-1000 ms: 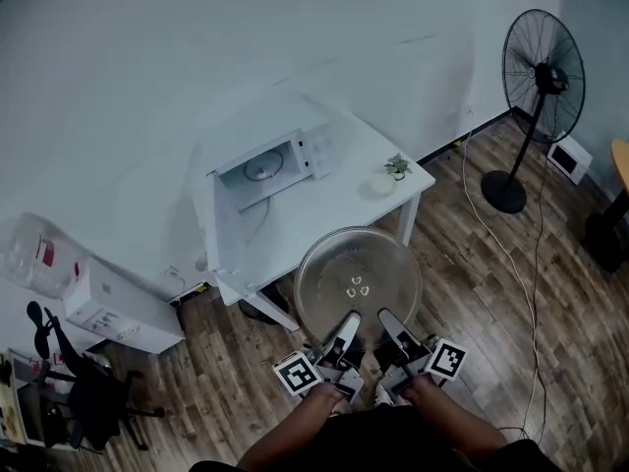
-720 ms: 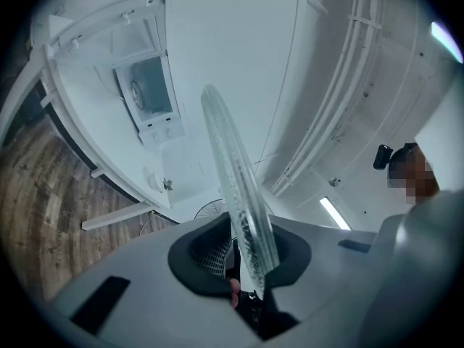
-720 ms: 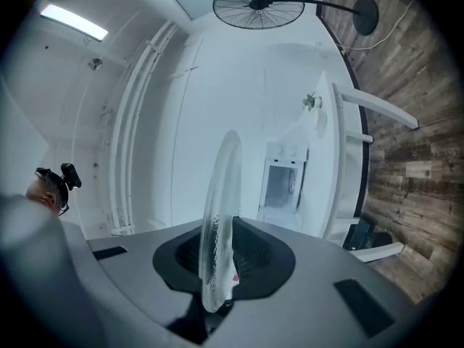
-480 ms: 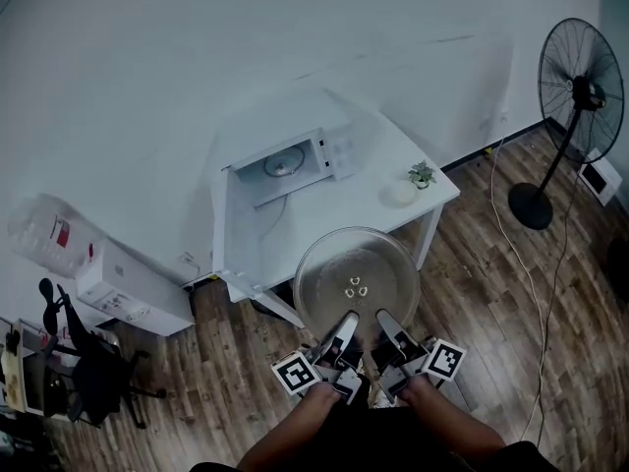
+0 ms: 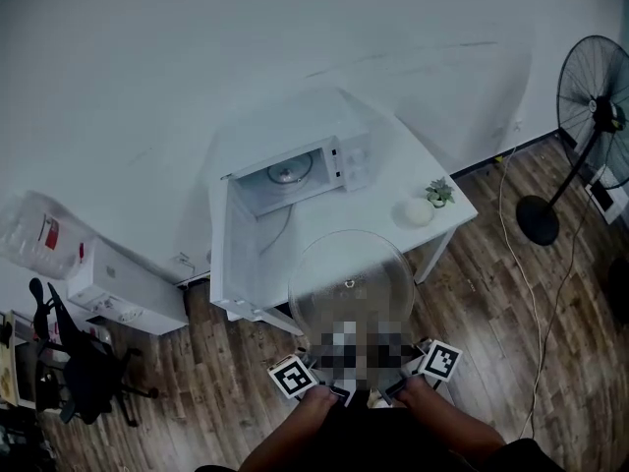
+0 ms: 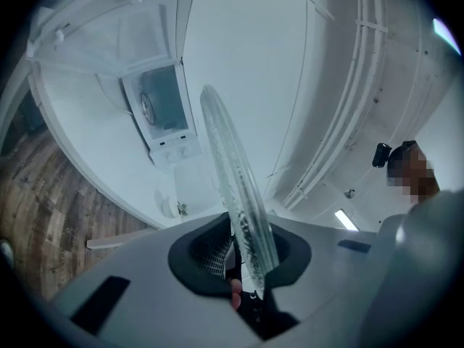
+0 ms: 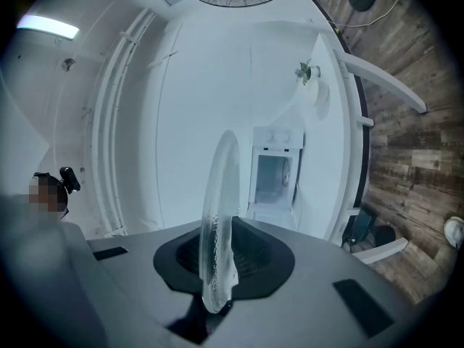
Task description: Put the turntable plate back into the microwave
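Observation:
The clear glass turntable plate (image 5: 349,268) hangs level in front of me, its far rim over the white table's (image 5: 388,180) near edge. Both grippers hold its near rim side by side. A mosaic patch hides their jaws in the head view. In the left gripper view, my left gripper (image 6: 243,261) is shut on the plate's edge (image 6: 230,172). The right gripper view shows my right gripper (image 7: 217,267) shut on the plate (image 7: 221,201) as well. The white microwave (image 5: 300,173) stands on the table with its door (image 5: 234,249) swung open to the left; a roller ring lies inside.
A small potted plant (image 5: 438,192) and a white round object (image 5: 418,211) sit at the table's right end. A standing fan (image 5: 595,106) is at the right, with a cable along the wooden floor. A water bottle (image 5: 29,236), white box (image 5: 123,291) and office chair (image 5: 69,372) are at the left.
Both grippers have carried the plate toward the table; its far rim now overlaps the table's front edge. The microwave and table look larger and closer.

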{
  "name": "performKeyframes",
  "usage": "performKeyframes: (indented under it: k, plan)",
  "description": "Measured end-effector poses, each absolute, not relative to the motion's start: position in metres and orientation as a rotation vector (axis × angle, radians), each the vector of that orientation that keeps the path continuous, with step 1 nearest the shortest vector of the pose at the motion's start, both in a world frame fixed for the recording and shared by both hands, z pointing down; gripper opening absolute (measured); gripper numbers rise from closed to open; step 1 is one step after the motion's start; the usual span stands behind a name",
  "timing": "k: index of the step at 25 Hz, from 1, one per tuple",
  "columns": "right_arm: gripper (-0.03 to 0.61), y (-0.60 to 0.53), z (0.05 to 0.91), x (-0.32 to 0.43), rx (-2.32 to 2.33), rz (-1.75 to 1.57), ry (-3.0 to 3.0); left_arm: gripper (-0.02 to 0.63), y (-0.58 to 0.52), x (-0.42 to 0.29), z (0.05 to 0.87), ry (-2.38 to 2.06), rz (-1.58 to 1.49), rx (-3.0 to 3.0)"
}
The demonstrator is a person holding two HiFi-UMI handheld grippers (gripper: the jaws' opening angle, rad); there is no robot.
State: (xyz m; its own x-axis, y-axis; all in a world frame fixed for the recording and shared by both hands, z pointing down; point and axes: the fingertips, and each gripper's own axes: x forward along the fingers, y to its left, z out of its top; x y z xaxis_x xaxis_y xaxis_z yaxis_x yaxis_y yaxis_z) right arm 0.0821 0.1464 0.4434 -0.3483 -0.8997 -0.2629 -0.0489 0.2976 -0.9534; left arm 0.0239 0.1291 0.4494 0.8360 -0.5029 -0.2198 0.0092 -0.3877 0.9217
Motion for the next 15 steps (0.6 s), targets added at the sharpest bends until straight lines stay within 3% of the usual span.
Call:
performKeyframes:
  k: [15]
  plan:
    - [0.055, -0.005, 0.455, 0.071, -0.923, -1.257, 1.701, 0.074, -0.02, 0.011, 0.462, -0.446, -0.565, 1.926]
